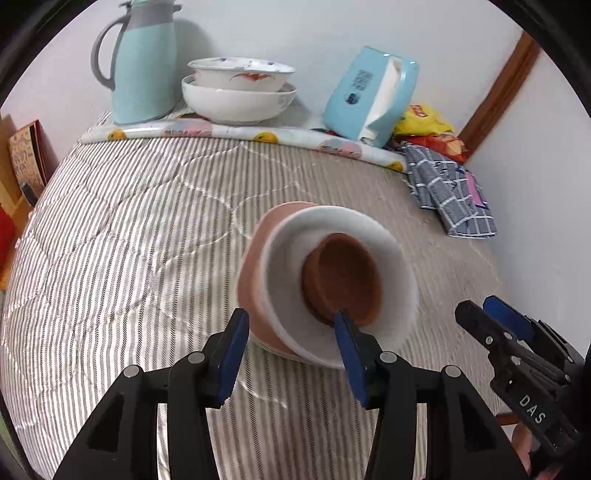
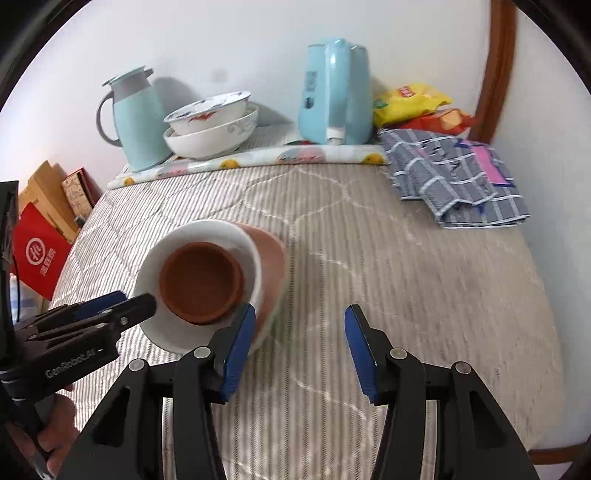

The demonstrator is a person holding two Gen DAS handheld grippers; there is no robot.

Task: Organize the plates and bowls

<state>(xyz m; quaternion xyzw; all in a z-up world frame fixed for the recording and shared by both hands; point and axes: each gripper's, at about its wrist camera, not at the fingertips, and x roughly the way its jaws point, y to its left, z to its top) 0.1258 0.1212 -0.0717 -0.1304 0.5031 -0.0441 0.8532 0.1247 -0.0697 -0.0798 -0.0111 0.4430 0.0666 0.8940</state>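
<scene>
Left tool [image 1: 290,345] spread open around the rim of the tilted white ceramic bowl [image 1: 384,236], small brown bowl [image 1: 343,275] nested inside, pink bowl [image 1: 255,266] underneath, mid-frame on the striped grey surface [image 1: 147,221], right tool [image 2: 299,341] wide open, holding nothing, lower centre.

Walls: plain white wall [image 1: 332,33] behind, meeting a second white wall at the right corner.
Trim: brown wooden frame [image 2: 498,70] running up that corner.
Table: covered with a grey-and-white striped quilted cloth [image 1: 147,229].
Back edge: fruit-patterned cloth strip [image 2: 258,158].
Light: soft, even daylight.
</scene>
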